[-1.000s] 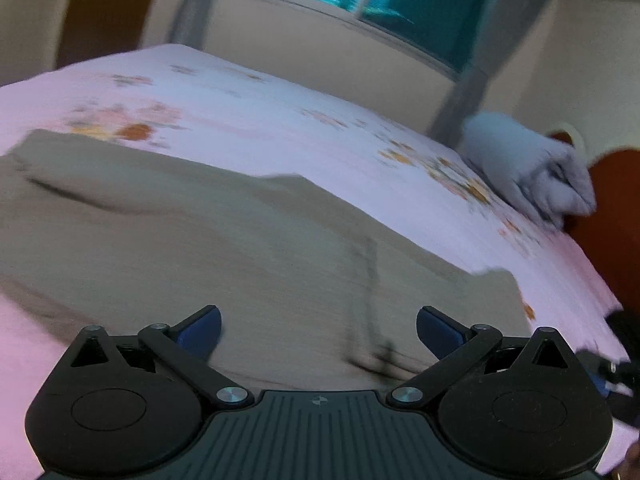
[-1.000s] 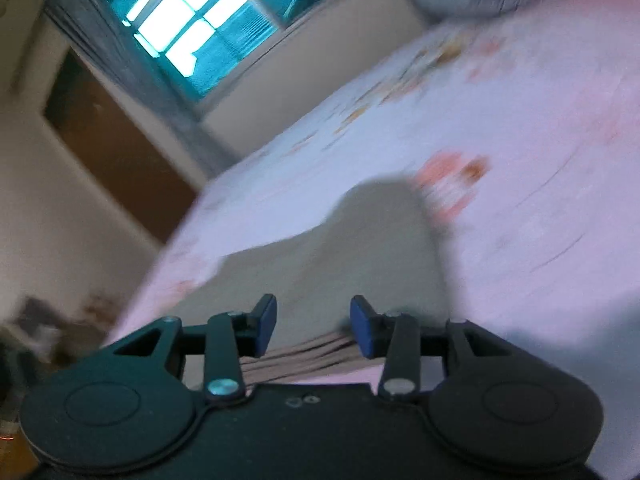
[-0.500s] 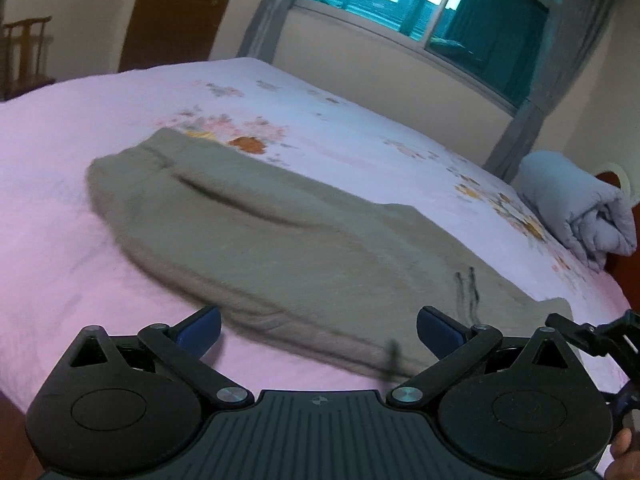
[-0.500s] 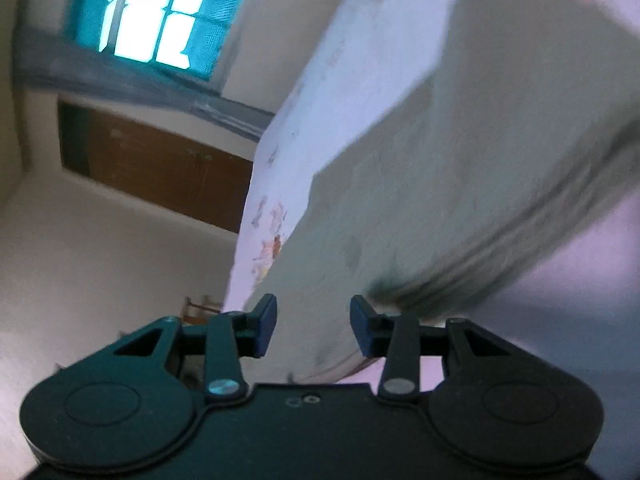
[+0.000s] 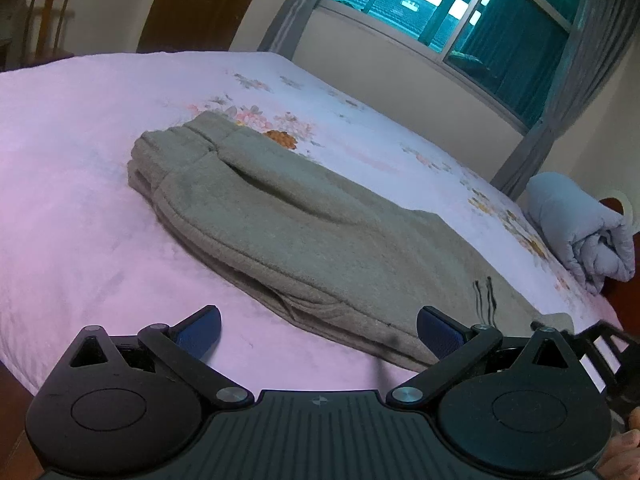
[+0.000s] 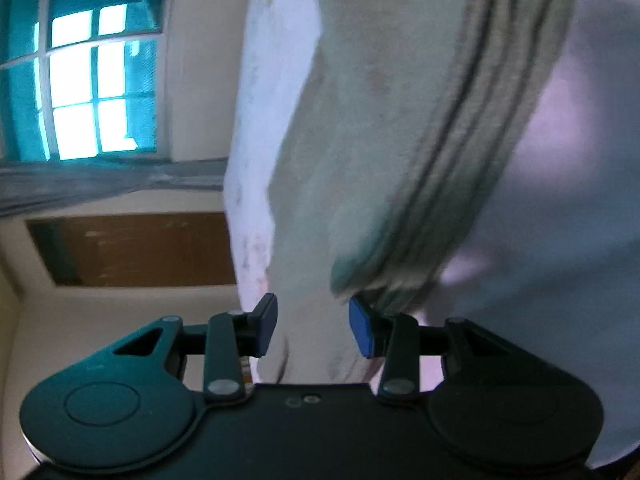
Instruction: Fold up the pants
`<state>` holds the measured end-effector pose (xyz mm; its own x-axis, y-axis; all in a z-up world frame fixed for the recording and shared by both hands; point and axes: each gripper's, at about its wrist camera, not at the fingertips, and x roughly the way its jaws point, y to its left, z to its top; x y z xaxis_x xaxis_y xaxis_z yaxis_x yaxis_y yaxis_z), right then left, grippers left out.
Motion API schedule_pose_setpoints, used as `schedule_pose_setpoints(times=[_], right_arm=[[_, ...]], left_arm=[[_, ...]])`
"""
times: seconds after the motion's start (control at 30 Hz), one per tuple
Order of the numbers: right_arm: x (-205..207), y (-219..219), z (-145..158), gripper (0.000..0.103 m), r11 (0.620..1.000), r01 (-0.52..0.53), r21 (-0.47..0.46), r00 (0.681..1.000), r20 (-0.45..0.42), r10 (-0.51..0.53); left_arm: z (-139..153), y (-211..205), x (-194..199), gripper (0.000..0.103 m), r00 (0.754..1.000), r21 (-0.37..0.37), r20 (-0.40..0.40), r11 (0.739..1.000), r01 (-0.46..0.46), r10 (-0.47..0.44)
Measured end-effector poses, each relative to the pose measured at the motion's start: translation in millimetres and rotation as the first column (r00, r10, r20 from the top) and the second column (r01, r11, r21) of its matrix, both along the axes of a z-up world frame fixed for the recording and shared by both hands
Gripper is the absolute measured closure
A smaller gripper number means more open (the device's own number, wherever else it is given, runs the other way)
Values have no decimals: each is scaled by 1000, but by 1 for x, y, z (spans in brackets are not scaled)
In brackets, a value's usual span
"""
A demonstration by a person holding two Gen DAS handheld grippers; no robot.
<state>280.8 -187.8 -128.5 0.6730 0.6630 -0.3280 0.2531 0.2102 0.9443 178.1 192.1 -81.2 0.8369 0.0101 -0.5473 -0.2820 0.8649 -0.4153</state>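
Grey-beige pants (image 5: 304, 232) lie folded in layers on the pink floral bed (image 5: 72, 208), waistband at the far left. My left gripper (image 5: 318, 334) is open and empty, just short of the near edge of the pants. My right gripper (image 6: 312, 330) is open, rolled sideways, with the stacked folded edge of the pants (image 6: 400, 128) right in front of its fingers; the cloth lies between the pads but is not clamped. The right gripper's body also shows in the left wrist view (image 5: 600, 344) at the far right.
A rolled light-blue quilt (image 5: 580, 224) lies at the far right of the bed by a dark headboard. A window with teal curtains (image 5: 472, 20) is behind the bed. A wooden chair (image 5: 46, 24) and a brown door (image 5: 200, 4) stand at the far left.
My left gripper has pulled back and risen, so the whole folded pants now show. My right gripper has rolled sideways and come close to the folded edge. Both stay open.
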Motion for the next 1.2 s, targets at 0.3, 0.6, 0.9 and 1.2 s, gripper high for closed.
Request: schedule_pose_setpoints(times=[0.3,0.6,0.9,1.2], right_arm=[[12,1,-5,103,998,32,-51,999,4,-32],[16,6,-11,103,995,-60,-77,998,-4,59],[1,-2,-17,72,999,-1,47,1000,-7,2],[16,7,-12,97,996,22,-89,998,-59,-27]], left_arm=[[-2,3,-5,0,1000,-17,0,1000,-9,9],[-4,2,-1,0,1000,-12,-11,1000,-3,2],[-5,0,4,0,1000,2,-28,1000,11,-11],[-7,4,2,0,1000,-15,-28,1000,6,-6]])
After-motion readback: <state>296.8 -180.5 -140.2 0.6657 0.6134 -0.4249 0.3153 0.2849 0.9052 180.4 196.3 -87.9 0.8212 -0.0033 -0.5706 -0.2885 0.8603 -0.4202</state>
